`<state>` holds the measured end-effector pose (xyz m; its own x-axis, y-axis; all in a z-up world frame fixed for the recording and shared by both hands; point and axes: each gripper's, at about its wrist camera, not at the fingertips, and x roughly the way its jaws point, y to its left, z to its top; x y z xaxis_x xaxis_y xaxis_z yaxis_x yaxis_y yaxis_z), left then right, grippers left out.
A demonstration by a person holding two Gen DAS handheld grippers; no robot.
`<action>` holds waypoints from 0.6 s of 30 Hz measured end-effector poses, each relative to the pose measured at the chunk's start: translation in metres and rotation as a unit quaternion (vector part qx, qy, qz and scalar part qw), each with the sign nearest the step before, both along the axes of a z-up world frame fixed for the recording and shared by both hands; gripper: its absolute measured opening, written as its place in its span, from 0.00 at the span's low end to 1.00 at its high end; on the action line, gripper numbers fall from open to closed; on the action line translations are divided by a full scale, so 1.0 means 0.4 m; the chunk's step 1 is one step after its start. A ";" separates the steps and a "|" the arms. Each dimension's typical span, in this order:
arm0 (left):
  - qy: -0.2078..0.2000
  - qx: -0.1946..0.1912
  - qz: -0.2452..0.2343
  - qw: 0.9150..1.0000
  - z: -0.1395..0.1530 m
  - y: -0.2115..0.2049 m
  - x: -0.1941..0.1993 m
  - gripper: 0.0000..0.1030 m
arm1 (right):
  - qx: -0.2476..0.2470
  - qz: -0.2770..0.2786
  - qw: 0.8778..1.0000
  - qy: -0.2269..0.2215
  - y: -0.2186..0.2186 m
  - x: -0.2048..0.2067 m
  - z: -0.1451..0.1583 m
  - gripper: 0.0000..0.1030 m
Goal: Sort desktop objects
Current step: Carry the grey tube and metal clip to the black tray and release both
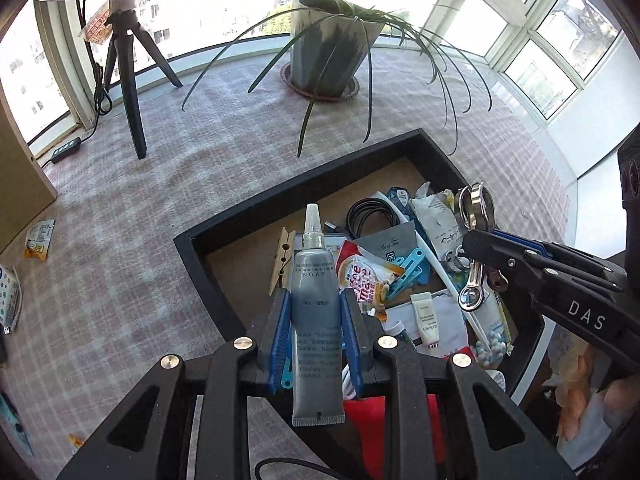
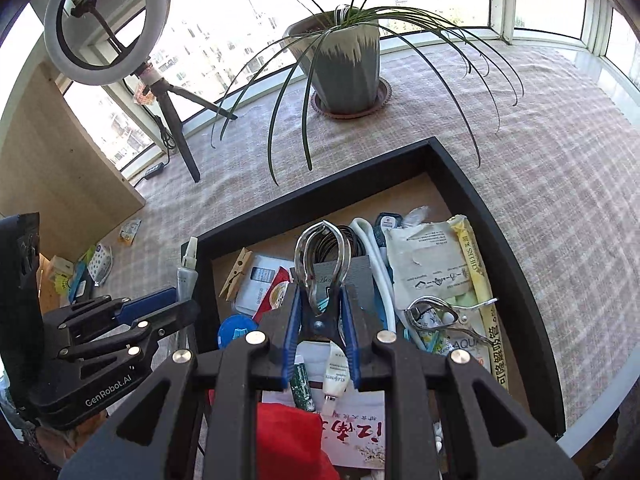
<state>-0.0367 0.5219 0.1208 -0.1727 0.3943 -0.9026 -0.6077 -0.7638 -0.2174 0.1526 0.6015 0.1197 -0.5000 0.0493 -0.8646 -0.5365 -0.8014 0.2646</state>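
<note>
Above the black tray with a brown floor (image 2: pixel 500 216), the left gripper (image 1: pixel 316 320) pinches a grey squeeze tube with a clear pointy cap (image 1: pixel 316 292) between its blue pads. The tube stands upright, and its flat bottom end pokes out below the fingers. The right gripper (image 2: pixel 320 320) pinches a shiny metal clip (image 2: pixel 322 256) near its hinge. Its looped jaws point up. Down in the tray lies a messy pile: a wooden peg (image 2: pixel 236 272), a coiled black cable (image 1: pixel 370 216), crinkly packets. Many are half hidden under each other. A red thing (image 2: pixel 288 440) under the right gripper is cut off.
</note>
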 end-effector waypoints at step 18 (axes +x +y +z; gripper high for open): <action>0.003 -0.006 0.066 0.998 0.029 -0.195 -0.053 0.30 | -0.015 0.056 0.998 0.004 -0.115 -0.105 0.026 0.45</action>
